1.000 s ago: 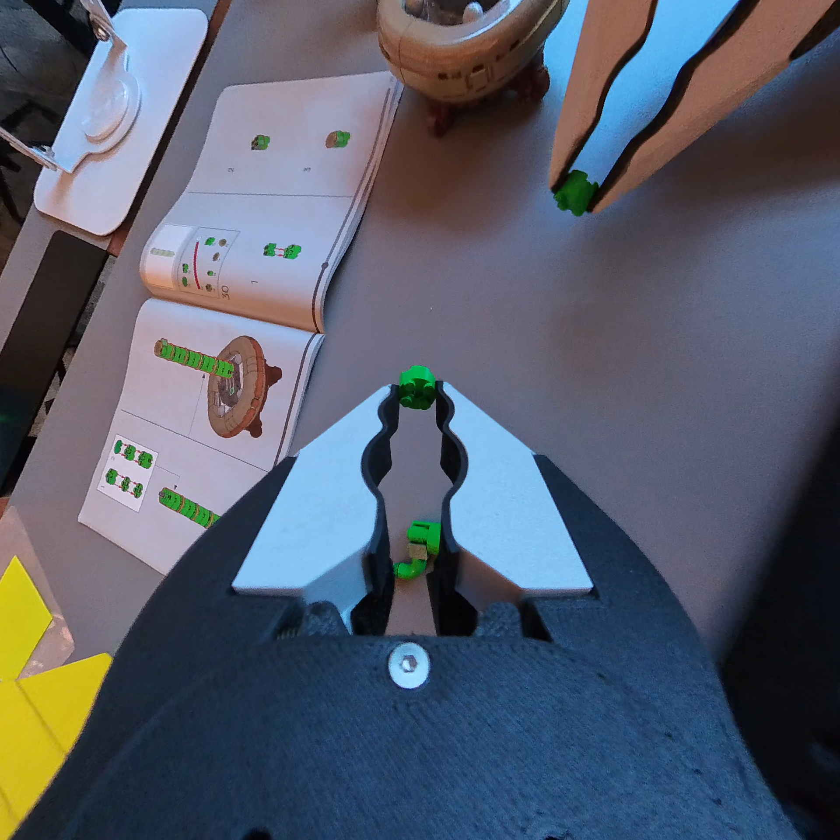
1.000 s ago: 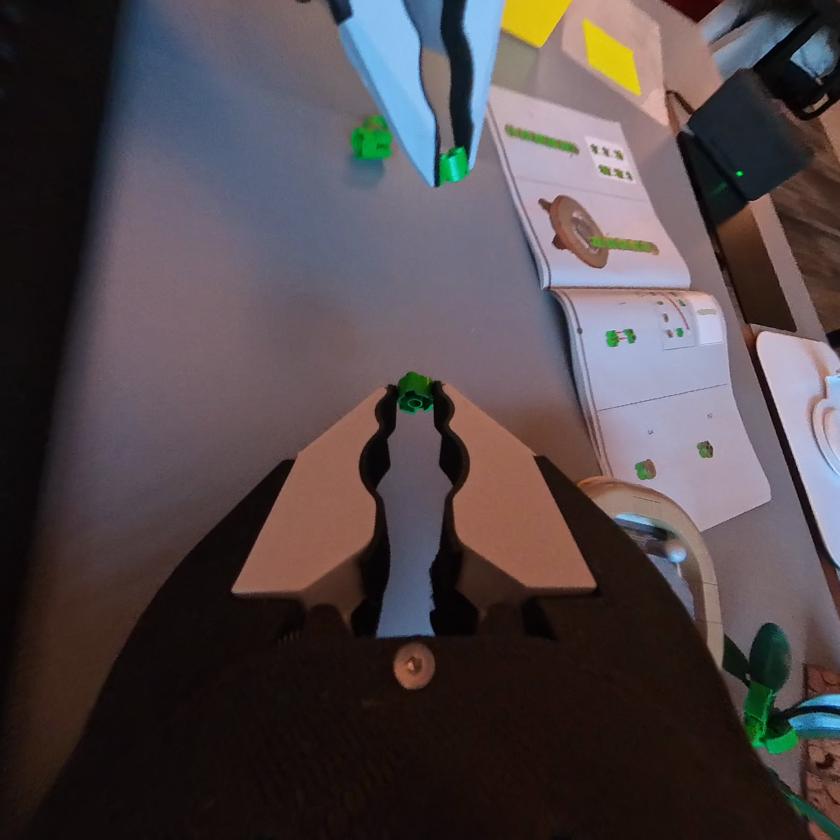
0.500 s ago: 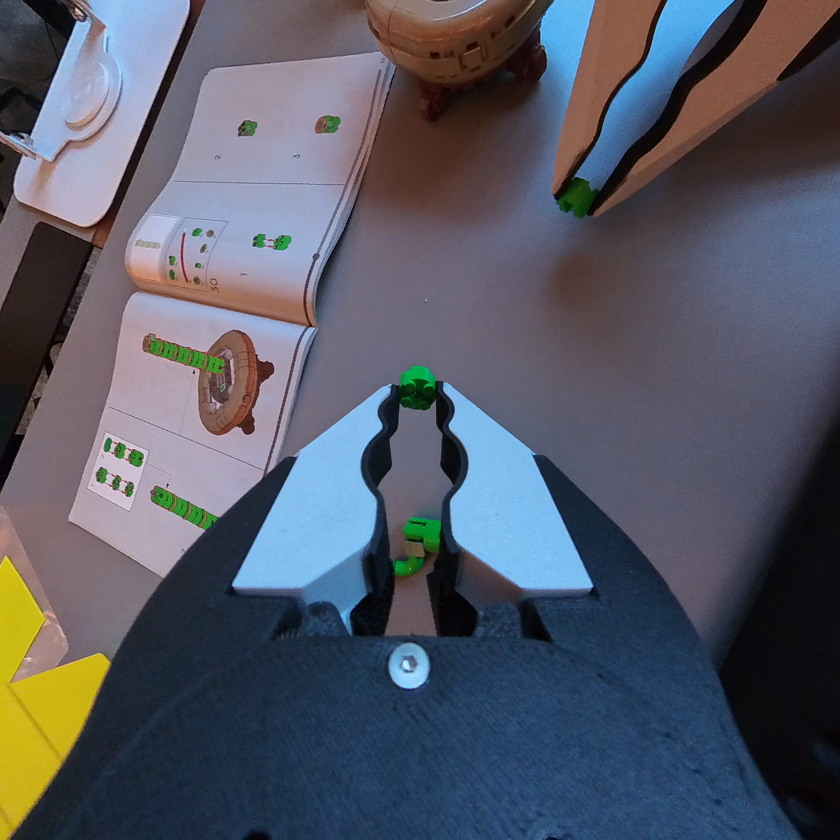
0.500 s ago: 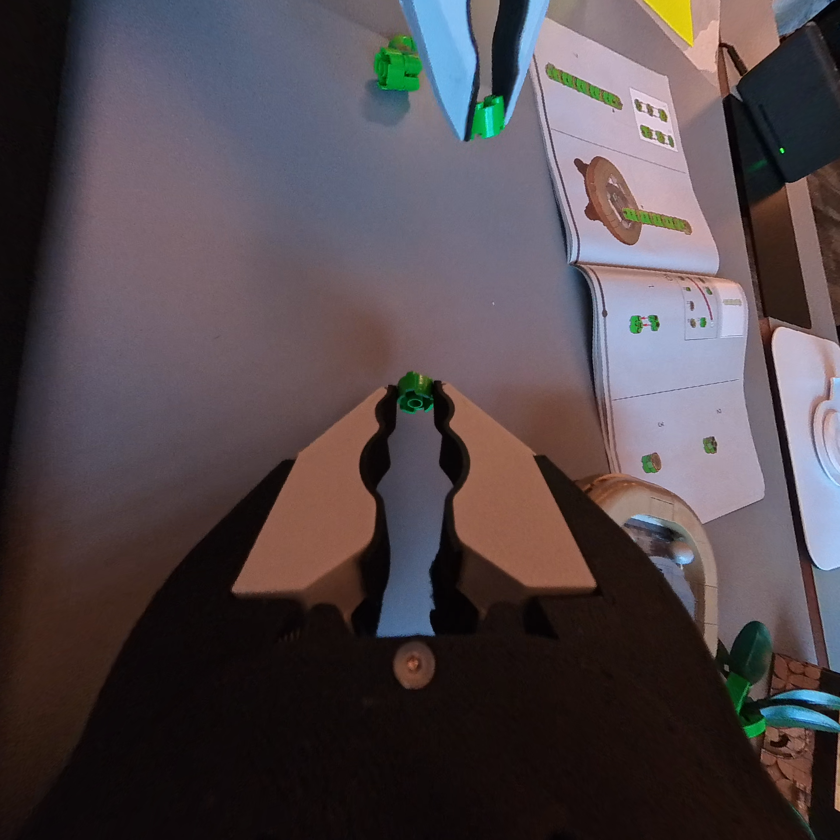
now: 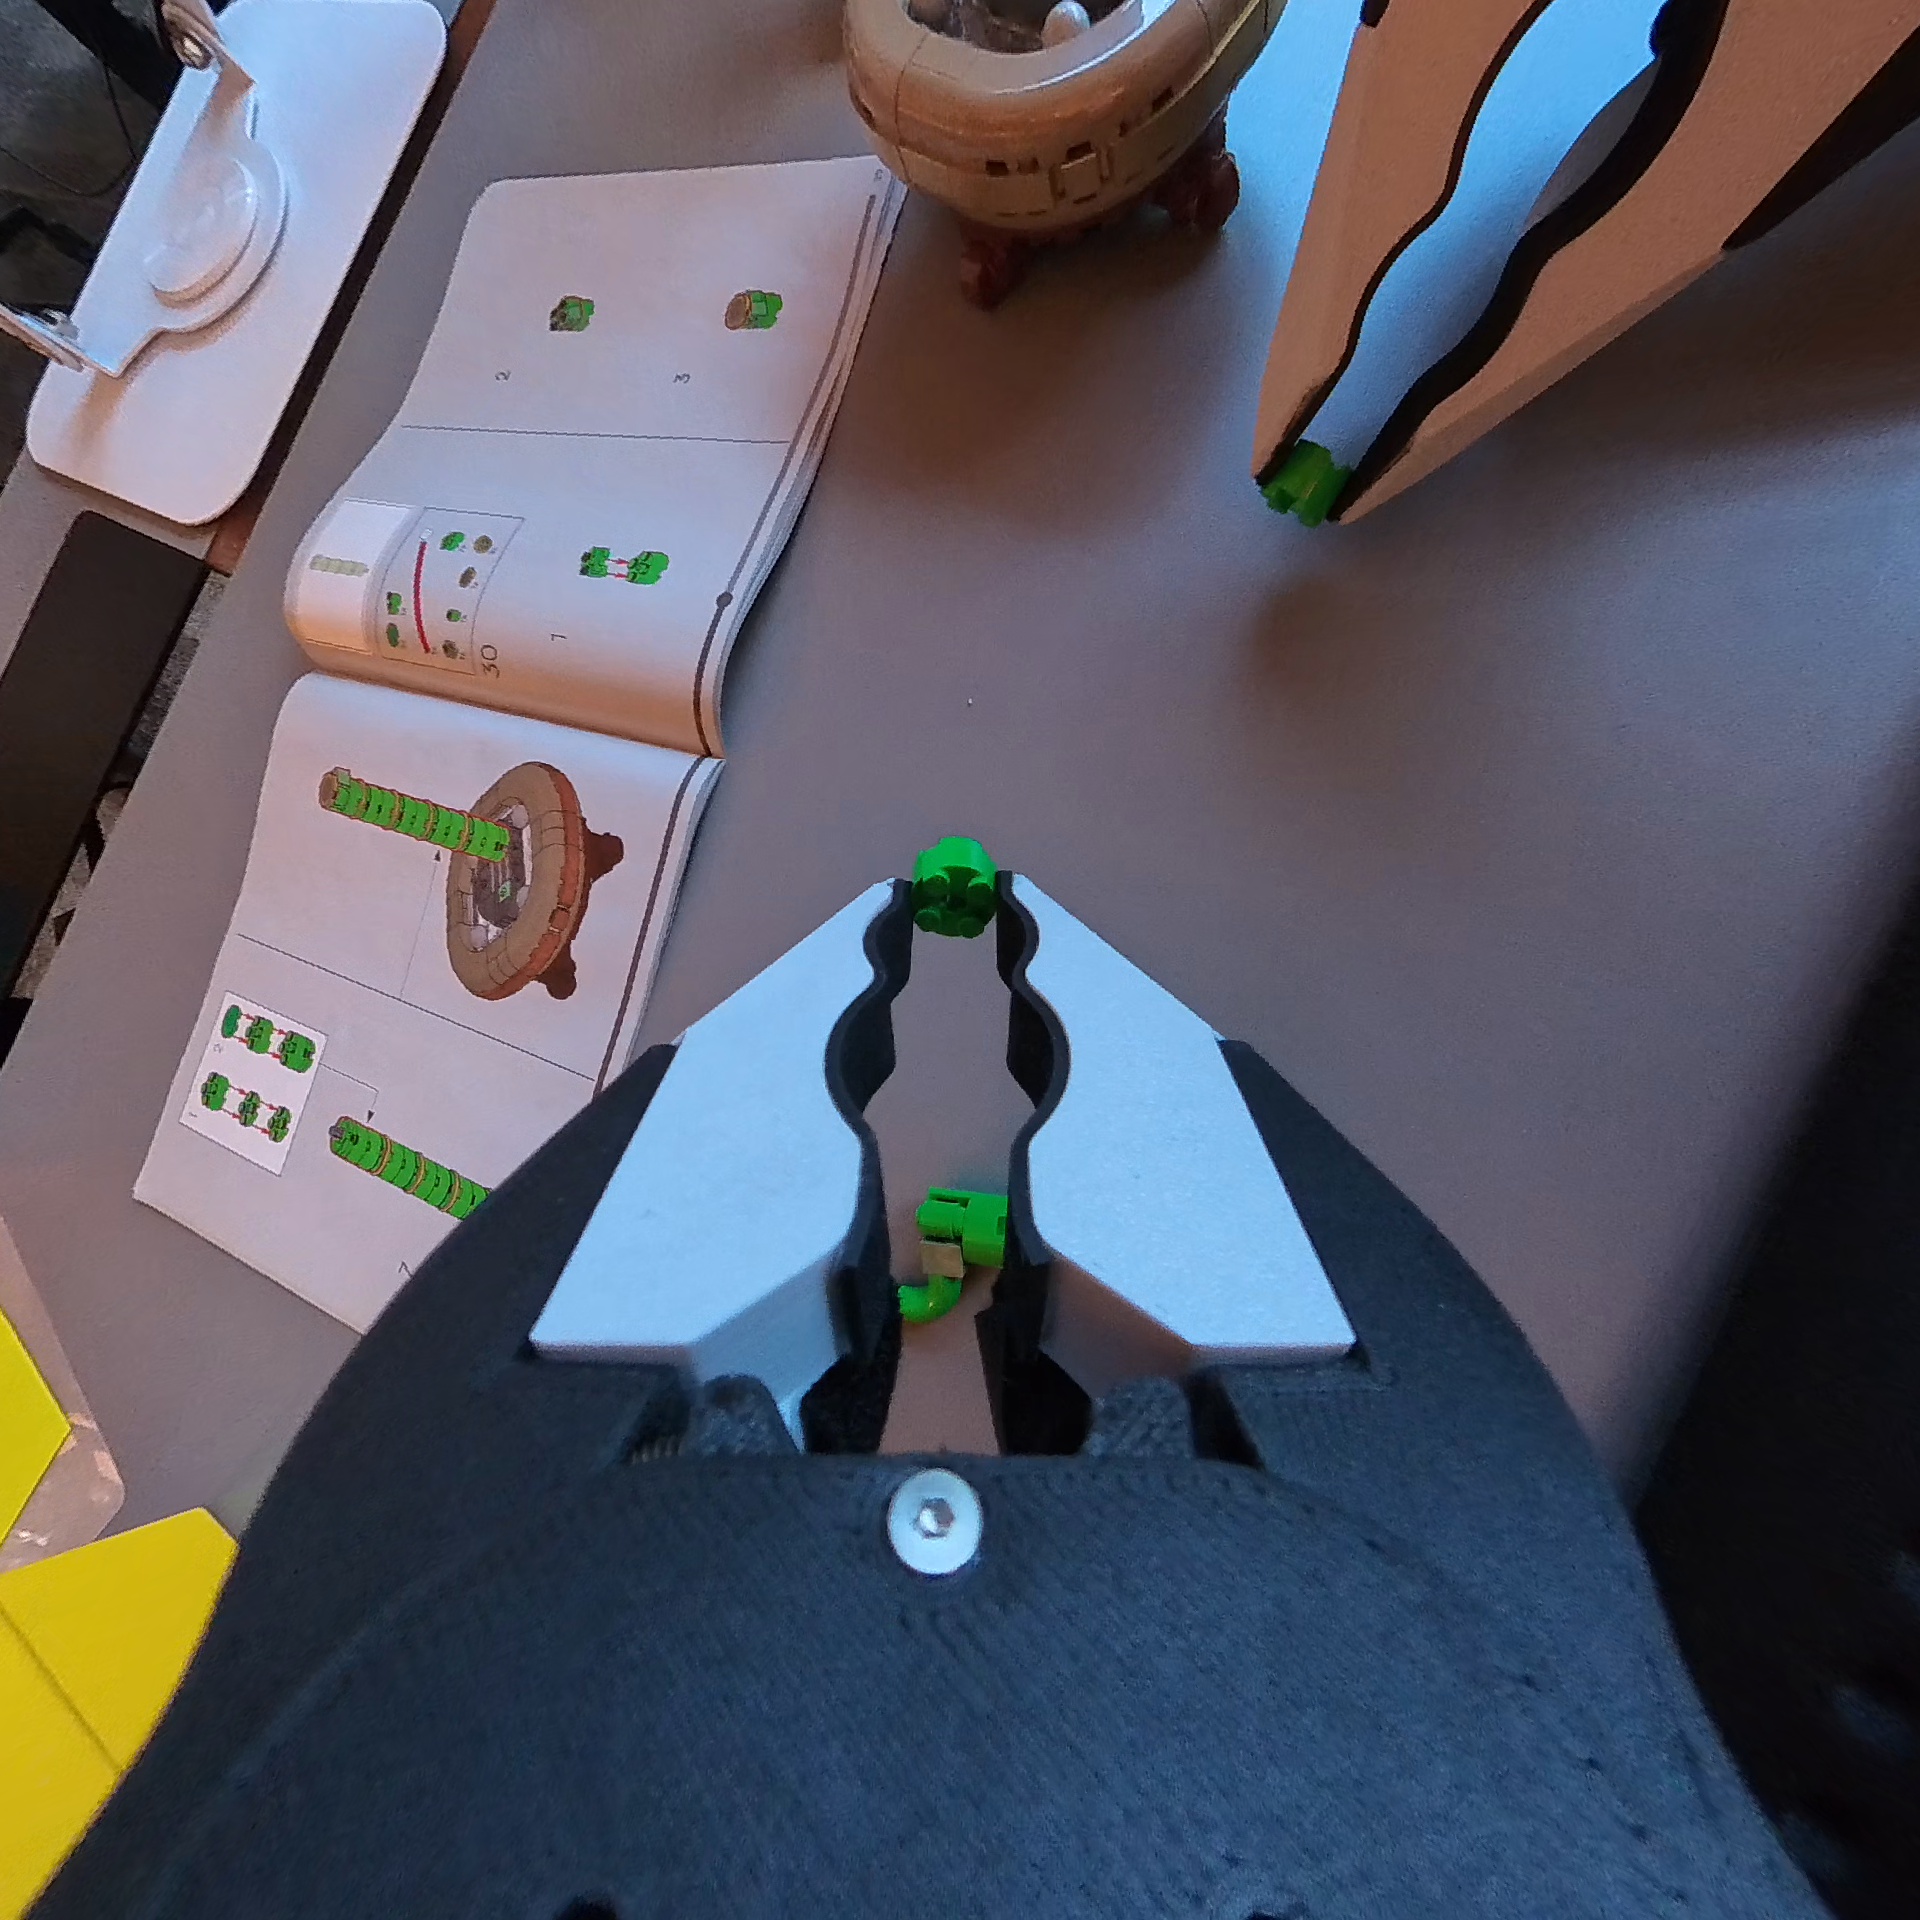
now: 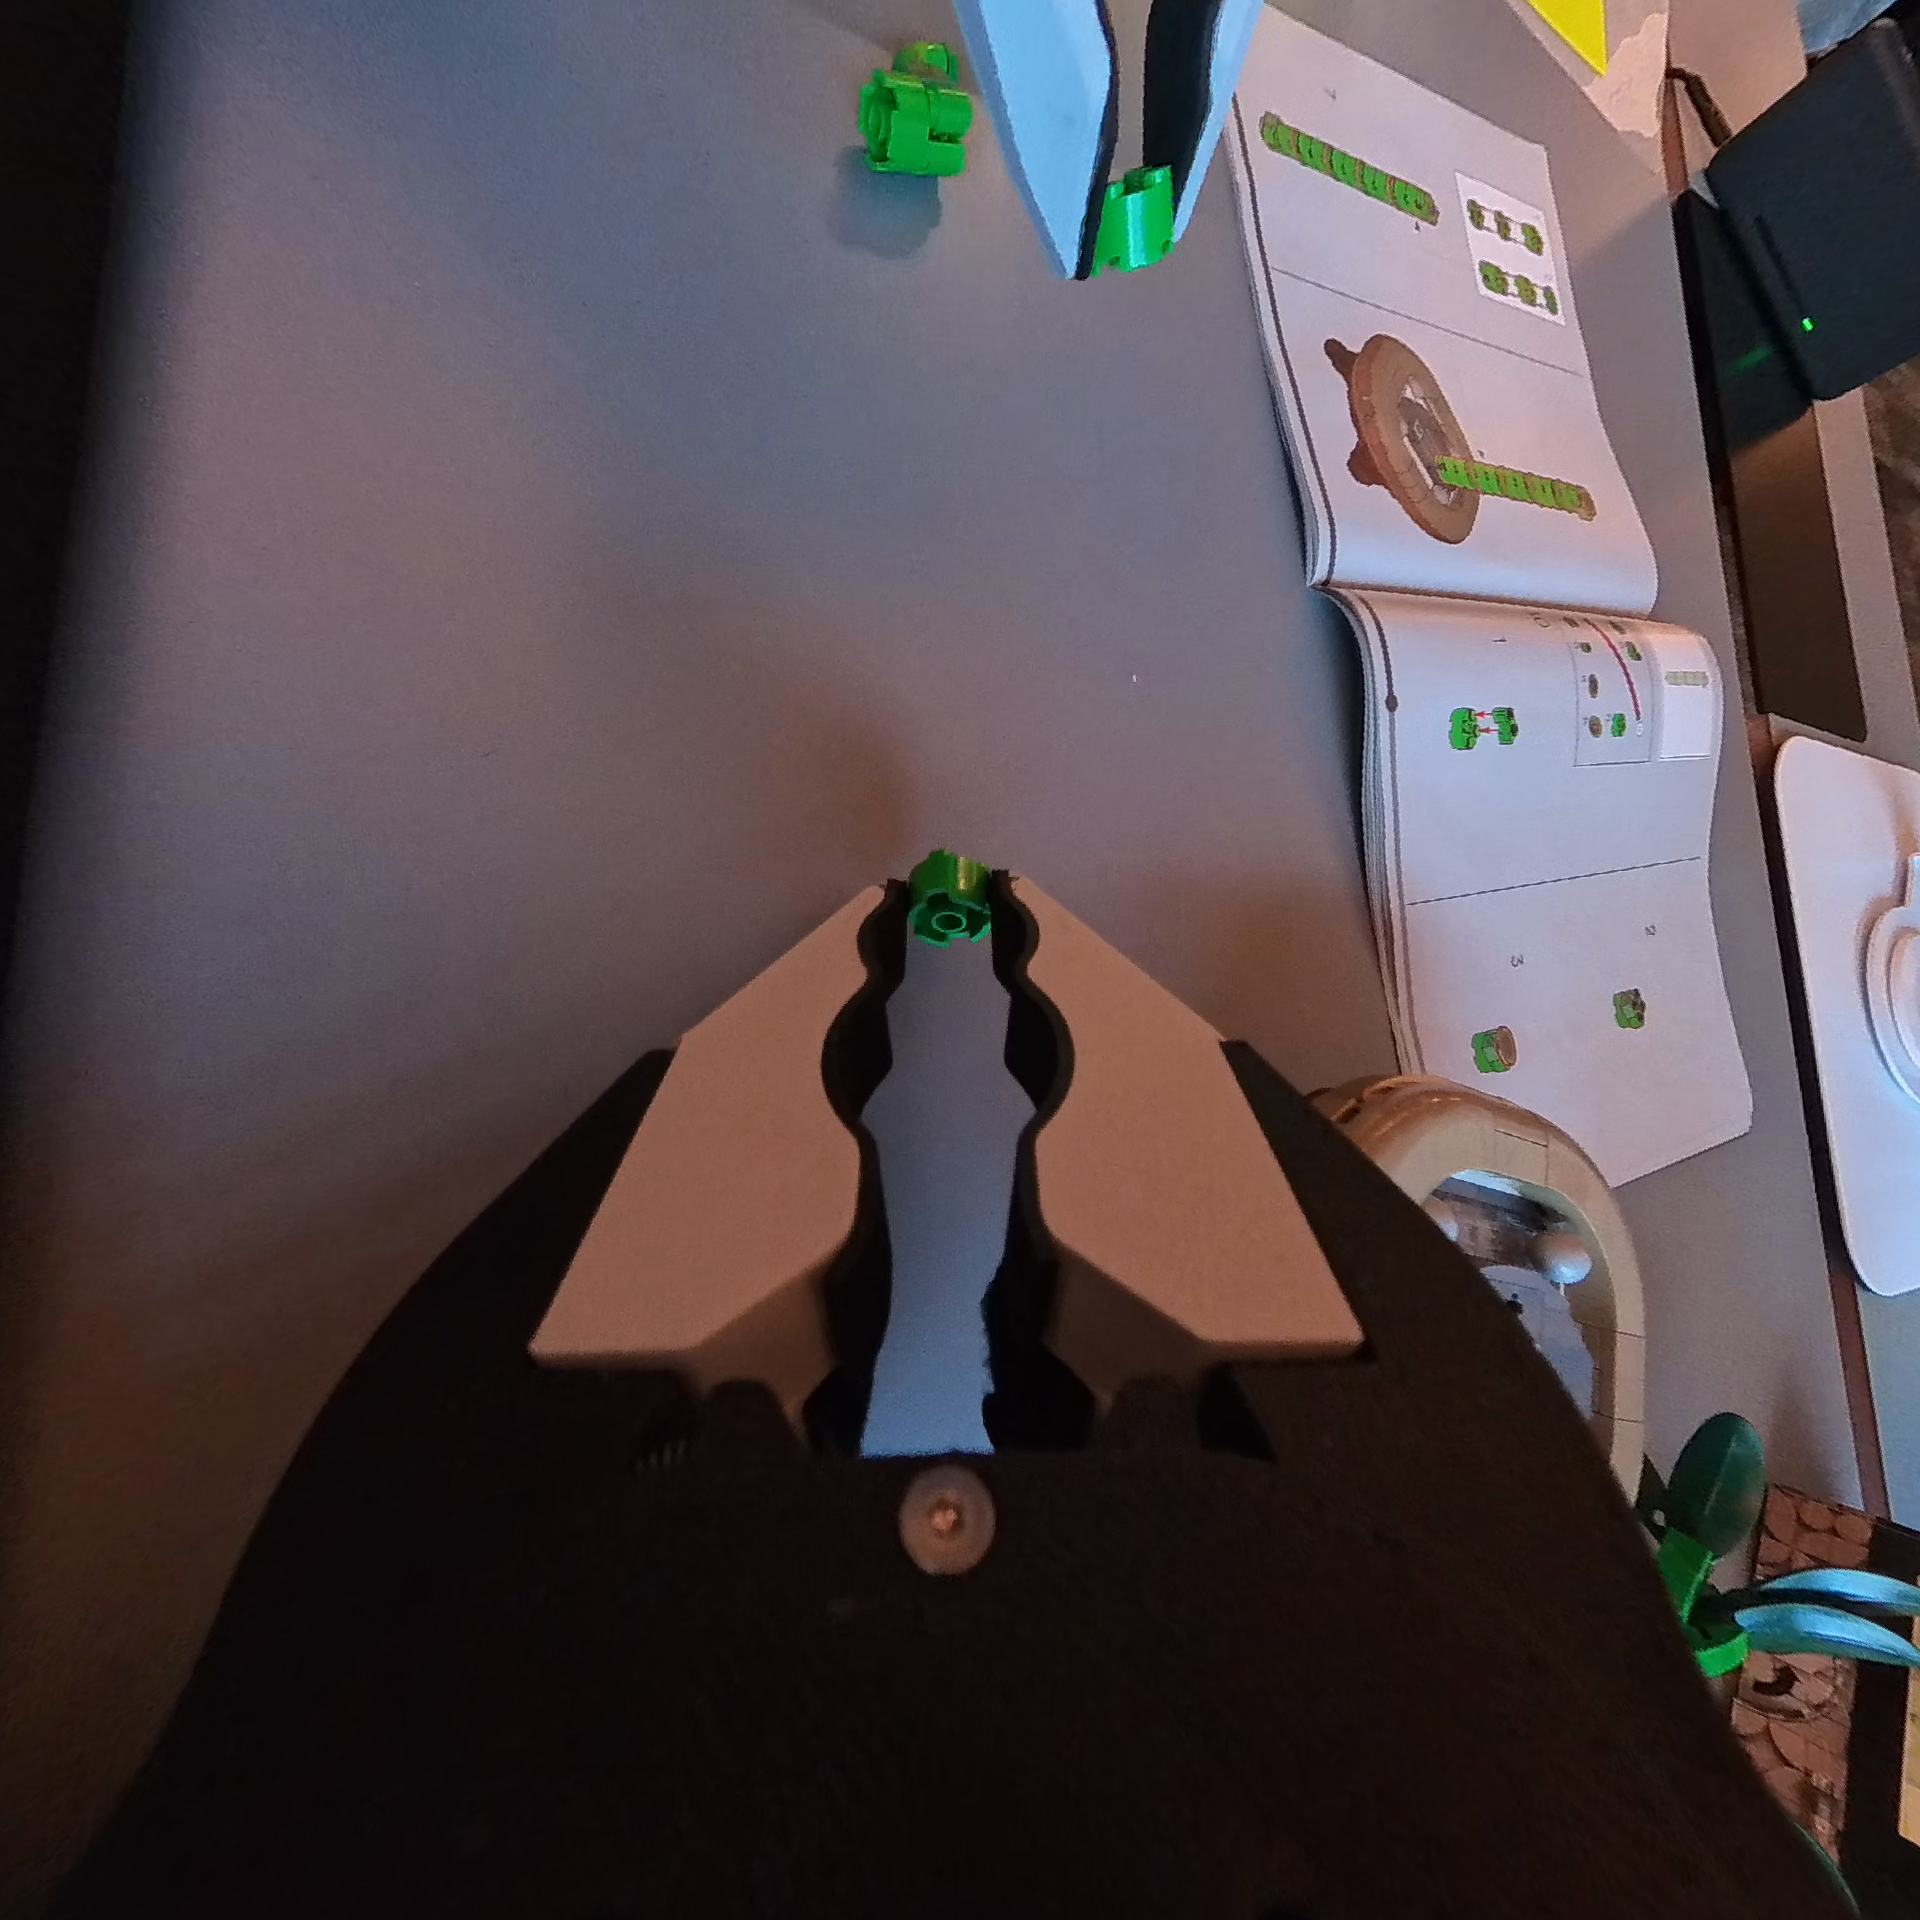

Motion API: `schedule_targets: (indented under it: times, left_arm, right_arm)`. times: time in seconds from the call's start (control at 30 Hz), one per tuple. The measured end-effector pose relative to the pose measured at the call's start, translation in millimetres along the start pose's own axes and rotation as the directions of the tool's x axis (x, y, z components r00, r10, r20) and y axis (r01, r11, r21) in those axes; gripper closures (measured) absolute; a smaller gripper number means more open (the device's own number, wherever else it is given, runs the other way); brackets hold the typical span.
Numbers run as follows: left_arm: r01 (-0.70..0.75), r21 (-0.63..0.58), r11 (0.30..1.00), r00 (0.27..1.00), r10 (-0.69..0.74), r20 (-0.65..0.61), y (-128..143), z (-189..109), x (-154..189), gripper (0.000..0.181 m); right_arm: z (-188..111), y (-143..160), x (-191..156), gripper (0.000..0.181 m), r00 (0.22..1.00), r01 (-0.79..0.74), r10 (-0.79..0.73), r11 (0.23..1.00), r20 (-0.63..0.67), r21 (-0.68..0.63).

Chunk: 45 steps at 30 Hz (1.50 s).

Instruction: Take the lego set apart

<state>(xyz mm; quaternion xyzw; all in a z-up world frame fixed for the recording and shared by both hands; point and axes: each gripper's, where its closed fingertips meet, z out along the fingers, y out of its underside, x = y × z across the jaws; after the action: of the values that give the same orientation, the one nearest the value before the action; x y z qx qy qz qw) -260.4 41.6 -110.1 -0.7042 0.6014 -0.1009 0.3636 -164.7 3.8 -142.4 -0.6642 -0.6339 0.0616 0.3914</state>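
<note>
At centre frame of the left wrist view, left gripper (image 5: pixel 954 902) pinched narrow on a round green lego brick (image 5: pixel 952 900) at the fingertips, above the grey table (image 5: pixel 1351 831). Lower down between the fingers, a small green lego cluster (image 5: pixel 954 1247) lying on the table. At upper right, right gripper (image 5: pixel 1304 488) clamped likewise on a second green lego piece (image 5: pixel 1301 486), well apart from the first. In the right wrist view, that piece (image 6: pixel 945 902) at centre, nipped between narrow fingertips. At top centre, tan lego bowl on brown feet (image 5: pixel 1039 114); left of it, open instruction booklet (image 5: pixel 582 582), flat, pages up. At upper left, white moulded tray (image 5: pixel 197 270). At lower left corner, yellow sheets (image 5: pixel 73 1662).
</note>
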Motion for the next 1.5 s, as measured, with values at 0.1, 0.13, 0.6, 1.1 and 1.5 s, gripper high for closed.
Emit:
schedule_targets:
  times: [0.1, 0.13, 0.6, 1.1, 1.5]
  left_arm:
    - [0.006, 0.01, 1.0, 1.0, -0.006, 0.005, -1, -1, -2, 0.167]
    - [0.01, 0.015, 1.0, 1.0, -0.01, 0.005, -2, -2, -2, 0.167]
    - [0.074, 0.206, 0.976, 0.995, -0.086, 0.049, -26, -23, -19, 0.167]
    - [0.031, 0.125, 0.992, 0.999, -0.032, 0.001, -15, -5, -4, 0.167]
    - [-0.025, -0.027, 0.999, 0.998, 0.023, -0.051, 10, 15, 10, 0.167]
  right_arm:
    - [0, 0, 0, 0.166, 1.0, -0.002, 0.002, 1.0, 0.0, -0.001]
    - [0, 0, 0, 0.166, 1.0, -0.002, 0.002, 1.0, -0.001, -0.001]
    - [-1, 1, 2, 0.166, 1.0, 0.002, -0.002, 1.0, -0.008, -0.005]
    - [-1, -1, 1, 0.166, 1.0, 0.016, -0.016, 1.0, -0.006, 0.004]
    - [3, 6, -4, 0.166, 1.0, 0.008, -0.008, 0.999, 0.021, -0.032]
